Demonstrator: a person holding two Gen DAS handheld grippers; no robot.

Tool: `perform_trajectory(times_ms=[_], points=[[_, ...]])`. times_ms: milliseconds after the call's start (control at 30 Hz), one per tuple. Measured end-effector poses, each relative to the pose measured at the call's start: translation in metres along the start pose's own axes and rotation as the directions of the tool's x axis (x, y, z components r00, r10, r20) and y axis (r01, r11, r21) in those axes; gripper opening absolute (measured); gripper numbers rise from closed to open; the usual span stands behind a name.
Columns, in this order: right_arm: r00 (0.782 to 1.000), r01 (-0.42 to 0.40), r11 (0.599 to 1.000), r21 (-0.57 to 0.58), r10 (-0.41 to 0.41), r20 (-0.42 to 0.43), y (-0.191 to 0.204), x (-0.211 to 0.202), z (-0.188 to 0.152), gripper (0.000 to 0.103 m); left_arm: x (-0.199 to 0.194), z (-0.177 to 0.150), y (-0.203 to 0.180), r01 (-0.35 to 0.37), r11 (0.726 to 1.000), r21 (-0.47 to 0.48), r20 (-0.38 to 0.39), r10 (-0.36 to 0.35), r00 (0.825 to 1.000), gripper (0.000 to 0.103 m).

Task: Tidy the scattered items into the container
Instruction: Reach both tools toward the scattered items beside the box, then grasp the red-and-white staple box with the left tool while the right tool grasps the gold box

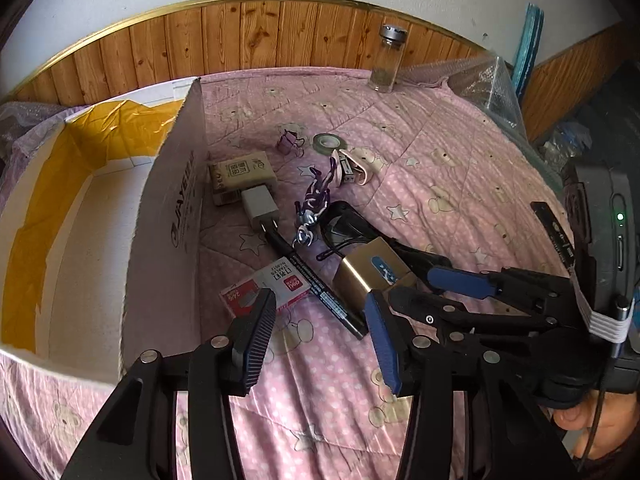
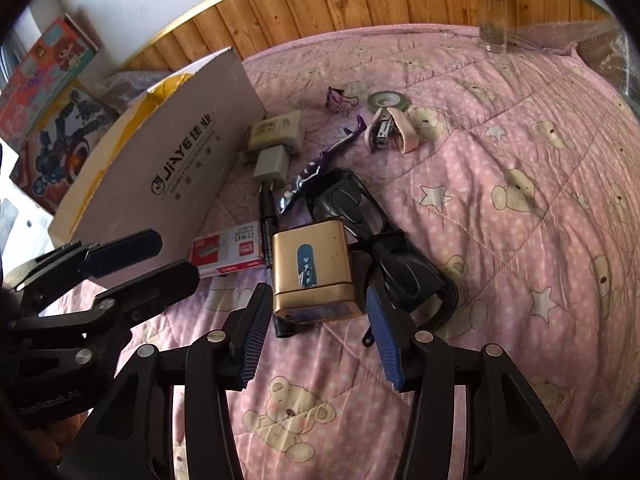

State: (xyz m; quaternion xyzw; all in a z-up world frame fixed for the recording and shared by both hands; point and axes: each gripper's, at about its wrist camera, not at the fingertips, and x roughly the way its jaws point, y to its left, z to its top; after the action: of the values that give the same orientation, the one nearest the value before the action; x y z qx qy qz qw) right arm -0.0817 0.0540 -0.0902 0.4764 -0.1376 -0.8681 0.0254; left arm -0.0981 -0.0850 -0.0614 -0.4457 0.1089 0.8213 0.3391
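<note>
The open cardboard box [image 1: 168, 220] [image 2: 168, 168] stands at the left on the pink quilt. Beside it lie a gold box [image 1: 362, 272] [image 2: 312, 264], a red staples box [image 1: 264, 288] [image 2: 226, 250], a black marker [image 1: 316, 288] [image 2: 266, 216], a white charger [image 1: 260, 204], a beige packet [image 1: 244, 174], a purple figure [image 1: 314, 204], black sunglasses [image 2: 360, 208], a pink stapler [image 2: 392, 132], a tape roll [image 2: 388, 101] and a binder clip [image 2: 338, 100]. My right gripper [image 2: 318, 332] [image 1: 420, 284] is open, its tips flanking the gold box's near end. My left gripper [image 1: 320, 340] [image 2: 160, 260] is open, over the staples box and marker.
A glass jar [image 1: 388, 60] [image 2: 492, 12] with a metal lid stands at the quilt's far edge by the wooden wall panel. Clear plastic wrap [image 1: 488, 80] lies at the far right corner. Colourful toy boxes [image 2: 52, 92] sit beyond the cardboard box.
</note>
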Motion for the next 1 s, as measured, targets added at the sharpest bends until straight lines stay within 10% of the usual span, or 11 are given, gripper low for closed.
perform_trajectory(times_ms=[400, 600, 800, 1000], points=[[0.979, -0.109, 0.992, 0.059, 0.118, -0.164, -0.007, 0.038, 0.02, 0.064, 0.072, 0.003, 0.043, 0.028, 1.0, 0.006, -0.14, -0.027, 0.99, 0.054], [0.975, -0.027, 0.984, 0.174, 0.064, -0.214, -0.027, 0.037, 0.02, 0.06, 0.065, 0.012, 0.049, 0.164, 0.983, -0.079, -0.18, -0.176, 0.968, 0.051], [0.962, -0.003, 0.987, 0.162, 0.047, -0.269, -0.027, 0.045, 0.024, 0.06, 0.072, 0.019, 0.043, 0.025, 0.998, 0.051, -0.181, -0.015, 0.983, 0.052], [0.95, 0.038, 0.992, 0.117, 0.0, -0.311, -0.019, 0.04, 0.022, 0.058, 0.089, 0.007, 0.04, 0.128, 0.987, 0.101, -0.296, -0.093, 0.951, 0.06]])
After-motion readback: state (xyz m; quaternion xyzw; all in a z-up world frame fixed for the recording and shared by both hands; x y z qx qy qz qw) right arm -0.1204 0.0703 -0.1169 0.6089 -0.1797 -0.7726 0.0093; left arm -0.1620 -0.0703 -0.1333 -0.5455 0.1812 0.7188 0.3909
